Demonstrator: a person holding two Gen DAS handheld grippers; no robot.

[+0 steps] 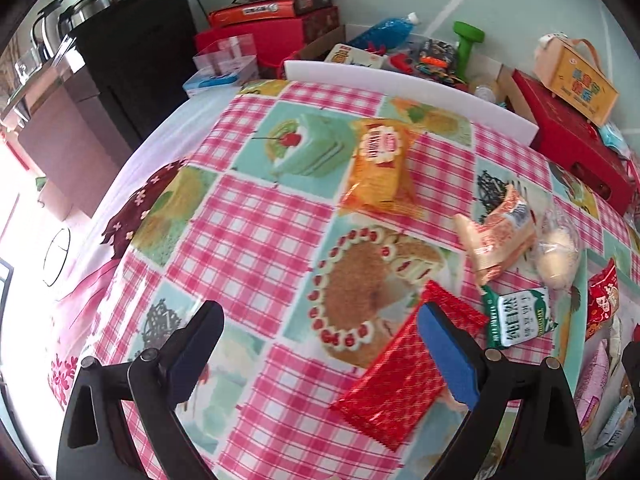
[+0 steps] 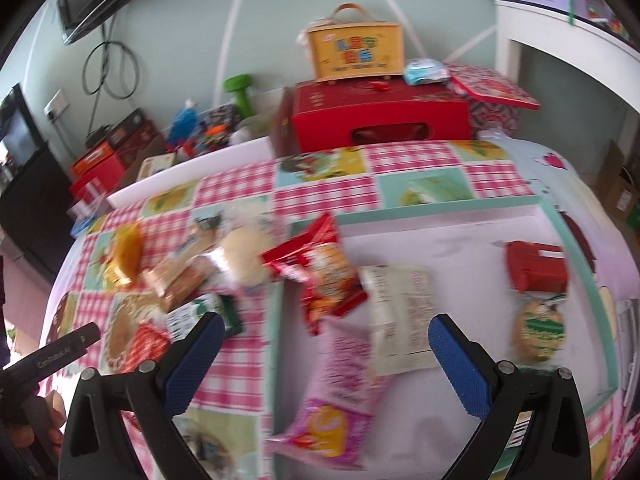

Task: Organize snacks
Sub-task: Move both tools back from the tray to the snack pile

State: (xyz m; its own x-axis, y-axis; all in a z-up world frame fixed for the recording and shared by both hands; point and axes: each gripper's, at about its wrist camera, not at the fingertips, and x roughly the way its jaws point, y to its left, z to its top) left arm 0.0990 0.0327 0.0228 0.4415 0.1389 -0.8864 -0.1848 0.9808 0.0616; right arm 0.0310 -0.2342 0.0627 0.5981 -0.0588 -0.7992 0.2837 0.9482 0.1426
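The left gripper (image 1: 320,340) is wide open over the cloth (image 1: 256,216), with a red pack (image 1: 400,376) by its right finger. The right gripper (image 2: 326,346) is wide open over a pink pack (image 2: 340,392) in the white tray (image 2: 440,216)

Bright daylight, heavy fisheye bending, one view smeared.

Left wrist view is sharp, blown out white at its left edge, with glare on the glossy tablecloth (image 1: 256,216); right wrist view shows motion blur across the snack packets (image 2: 328,276).
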